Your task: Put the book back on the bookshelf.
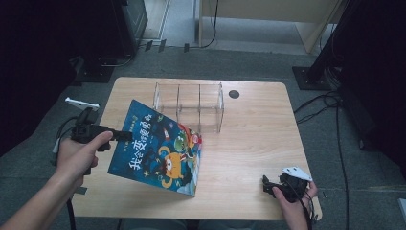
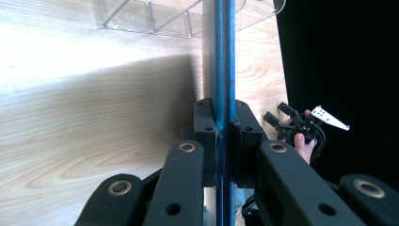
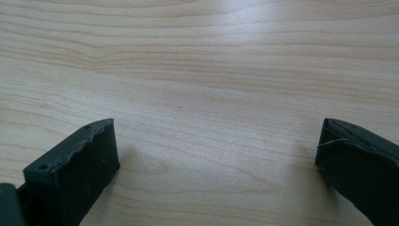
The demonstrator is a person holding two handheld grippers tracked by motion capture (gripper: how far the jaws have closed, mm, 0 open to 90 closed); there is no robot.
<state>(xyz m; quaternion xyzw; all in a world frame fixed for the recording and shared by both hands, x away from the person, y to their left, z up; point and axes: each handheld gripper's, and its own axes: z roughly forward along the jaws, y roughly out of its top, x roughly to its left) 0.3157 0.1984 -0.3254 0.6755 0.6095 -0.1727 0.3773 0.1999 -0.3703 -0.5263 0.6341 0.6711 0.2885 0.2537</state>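
High view showed the left gripper (image 1: 125,135) pinching the left edge of a children's picture book (image 1: 160,151), tilted up over the near-left of the wooden table (image 1: 258,129), its right edge resting near a clear divided organizer (image 1: 189,106). Thin and light, the book probably flexes, so gripping near the spine seemed wisest. At the near right, the right gripper (image 3: 216,155) sat spread and empty.

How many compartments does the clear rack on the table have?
3, side by side in the rack at the table's far middle: left, middle, right. The book, held tilted by the left gripper, covers the rack's near left corner, so its lower part is hidden.
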